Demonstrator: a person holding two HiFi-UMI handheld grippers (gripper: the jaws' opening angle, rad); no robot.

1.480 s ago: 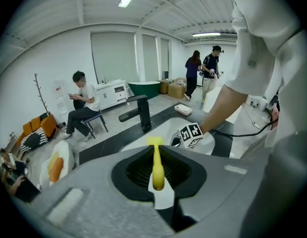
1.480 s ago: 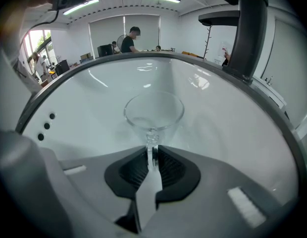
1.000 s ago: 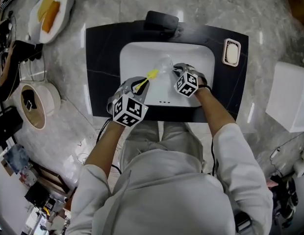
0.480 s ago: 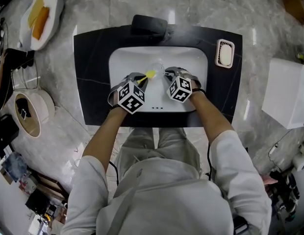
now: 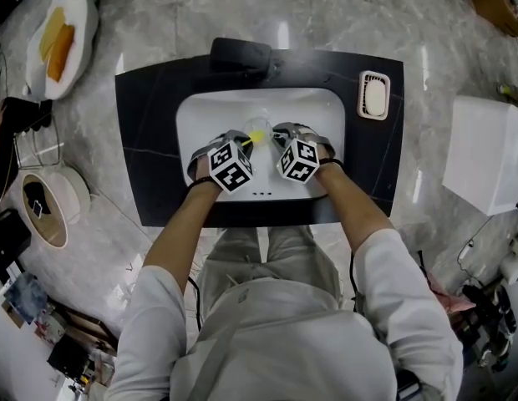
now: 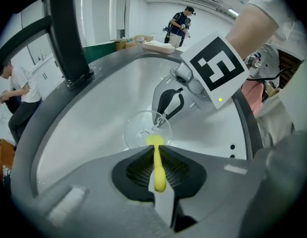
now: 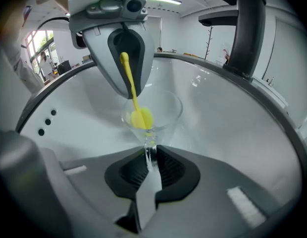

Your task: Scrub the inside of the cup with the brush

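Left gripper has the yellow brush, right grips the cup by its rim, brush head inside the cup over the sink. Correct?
Not the rim. The right gripper view shows the right gripper shut on the stem of the cup. The rest stands.

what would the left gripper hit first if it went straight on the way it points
Most likely the clear cup, whose bowl its yellow brush pokes into; the right gripper holds it.
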